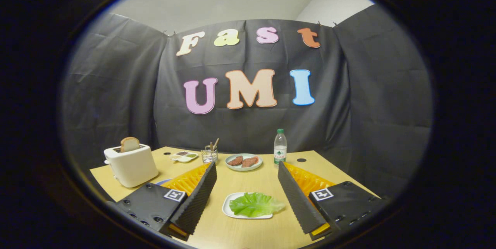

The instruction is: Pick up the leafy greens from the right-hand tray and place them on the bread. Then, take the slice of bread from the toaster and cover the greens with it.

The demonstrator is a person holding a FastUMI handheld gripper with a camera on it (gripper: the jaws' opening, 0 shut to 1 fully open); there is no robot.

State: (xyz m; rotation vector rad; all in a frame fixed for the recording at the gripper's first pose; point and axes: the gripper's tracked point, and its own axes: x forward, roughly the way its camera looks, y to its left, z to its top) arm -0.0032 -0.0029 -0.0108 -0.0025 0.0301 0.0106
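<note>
No readable text on the tabletop things: the water bottle (280, 146), standing just beside the plate of patties (243, 161), carries a label too small to make out. Square black-and-white marker tags (174, 194) sit on the gripper (248, 177) body, no letters in them.

Matt wood table (248, 187) — glossy toaster (131, 165) — ribbed jaws.

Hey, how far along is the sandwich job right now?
Nothing looks done yet. The green lettuce leaf lies on its small white tray, between the open fingers, which hold nothing. The brown bread slice stands in the white toaster. Left: grasp the leaf, place it, then fetch that slice.
</note>
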